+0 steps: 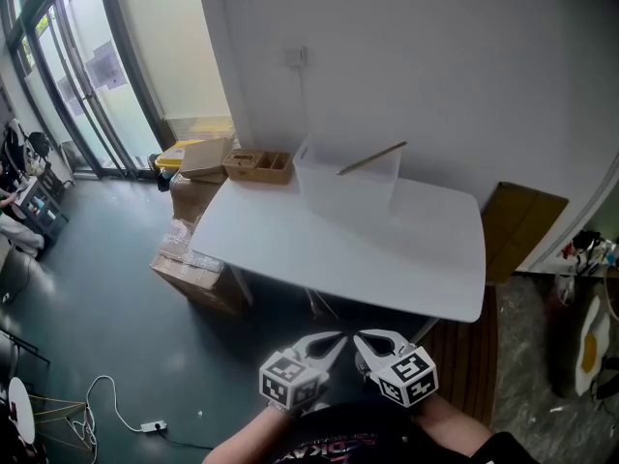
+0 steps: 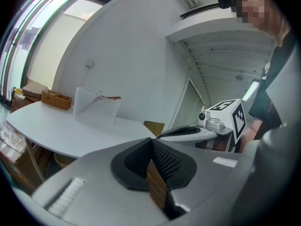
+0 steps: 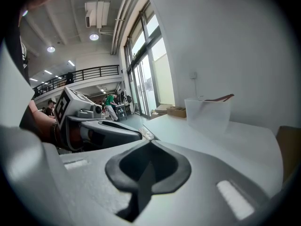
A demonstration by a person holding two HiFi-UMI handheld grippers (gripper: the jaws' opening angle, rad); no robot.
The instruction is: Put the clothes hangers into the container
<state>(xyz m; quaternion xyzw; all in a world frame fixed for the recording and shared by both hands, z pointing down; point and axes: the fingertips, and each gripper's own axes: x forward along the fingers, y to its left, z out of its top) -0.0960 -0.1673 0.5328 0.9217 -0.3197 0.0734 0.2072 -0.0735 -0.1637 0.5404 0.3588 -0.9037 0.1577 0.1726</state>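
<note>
Head view: both grippers are held low at the picture's bottom edge, close to the person's body and short of the white bench (image 1: 290,240). The left gripper (image 1: 338,337) and the right gripper (image 1: 361,338) sit side by side with their tips nearly touching each other. Each pair of jaws is clenched and carries nothing. Well apart from them, on the far side of the bench near the wall (image 1: 435,56), stands the clear container (image 1: 343,191). A wooden clothes hanger (image 1: 372,158) is in it, showing as a thin brown bar tilted with its upper end above the rim. A small basket (image 1: 257,165) sits at the far left corner of the bench, and cardboard boxes (image 1: 198,276) stand on the floor beside that end.

Left gripper view: the jaws are pressed together with no gap, their ribbed pads (image 2: 164,161) meeting, and nothing lies between them. The right gripper shows just beside them at the right. Across the bench the container stands upright, with the clothes hanger's end poking over its top edge and the basket to its left.

Right gripper view: these jaws are likewise closed on each other, holding and touching nothing. The left gripper shows at the left. The container stands farther along the bench by the wall, with the hanger slanting above its rim.
</note>
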